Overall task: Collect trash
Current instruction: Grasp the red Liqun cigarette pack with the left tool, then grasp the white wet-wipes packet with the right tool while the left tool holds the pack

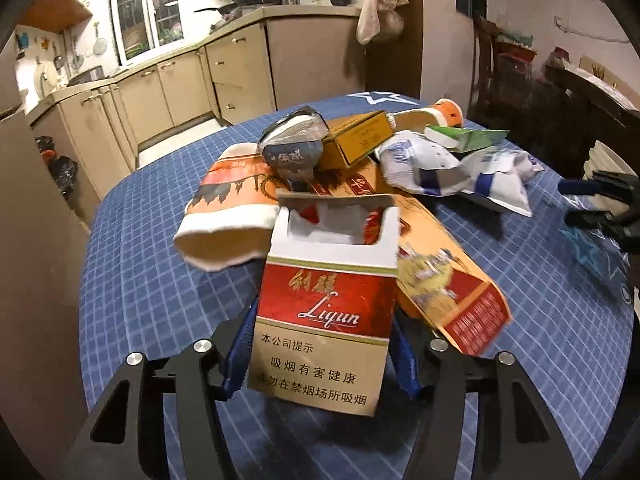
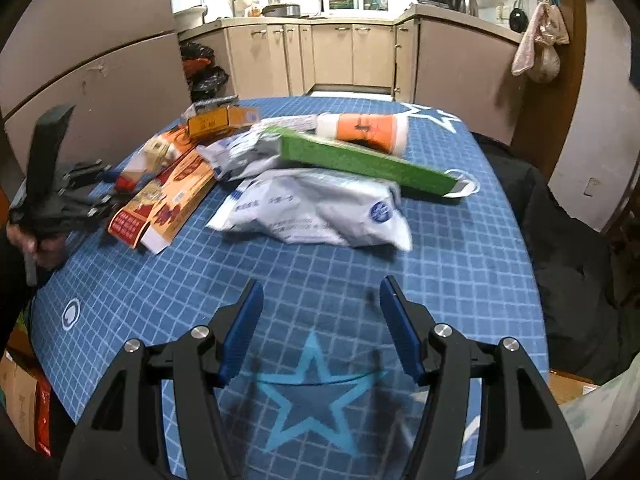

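Left gripper [image 1: 324,344] pinches pack [image 1: 326,312] upright between jaws; keep squeeze light to avoid crushing; right gripper [image 2: 320,328] spread, nothing between.

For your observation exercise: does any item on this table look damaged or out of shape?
Yes. The red cigarette pack in the left tool has its lid torn open. The white plastic bag is crumpled, and the orange paper cup lies squashed on its side.
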